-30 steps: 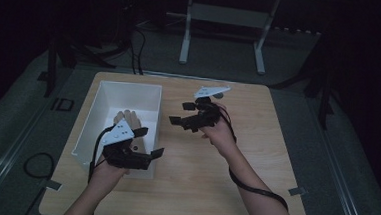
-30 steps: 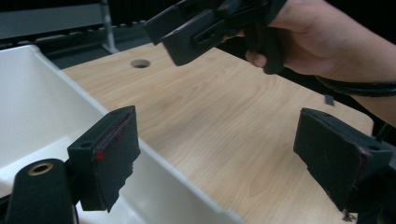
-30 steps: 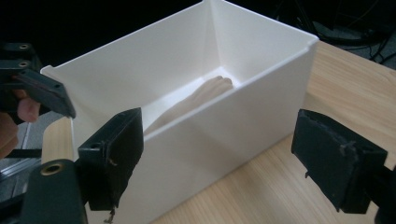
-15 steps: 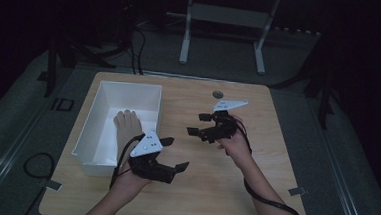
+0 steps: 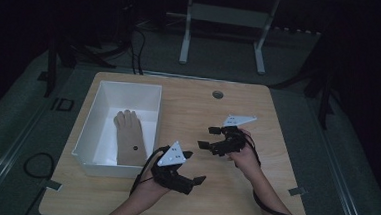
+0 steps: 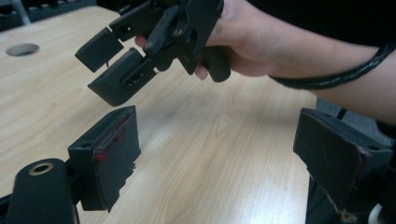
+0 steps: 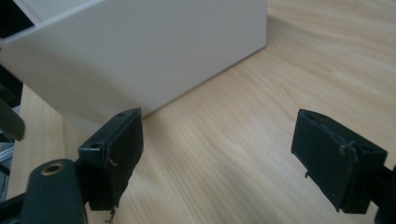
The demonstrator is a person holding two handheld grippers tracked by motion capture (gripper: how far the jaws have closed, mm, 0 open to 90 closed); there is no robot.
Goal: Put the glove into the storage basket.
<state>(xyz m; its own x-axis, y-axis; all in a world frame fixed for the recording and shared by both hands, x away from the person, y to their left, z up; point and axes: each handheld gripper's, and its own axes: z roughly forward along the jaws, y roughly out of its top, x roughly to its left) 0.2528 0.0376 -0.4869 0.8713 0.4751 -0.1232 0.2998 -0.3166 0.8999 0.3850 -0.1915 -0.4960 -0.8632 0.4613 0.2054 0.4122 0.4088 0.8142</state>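
Both grippers hang empty over the wooden table (image 5: 273,192), left gripper (image 5: 191,168) and right gripper (image 5: 207,137) spread wide, seemingly finished. Beside them, the tan glove (image 5: 129,136) lies flat inside the white bin (image 5: 91,121).

We're pretty sure it's a lab or studio: dark room, lone wooden table (image 5: 257,121), carpeted floor (image 5: 22,127) with trailing cables (image 5: 35,160), metal stand (image 5: 224,19) behind.

No readable text, label, brand or number on anything in view
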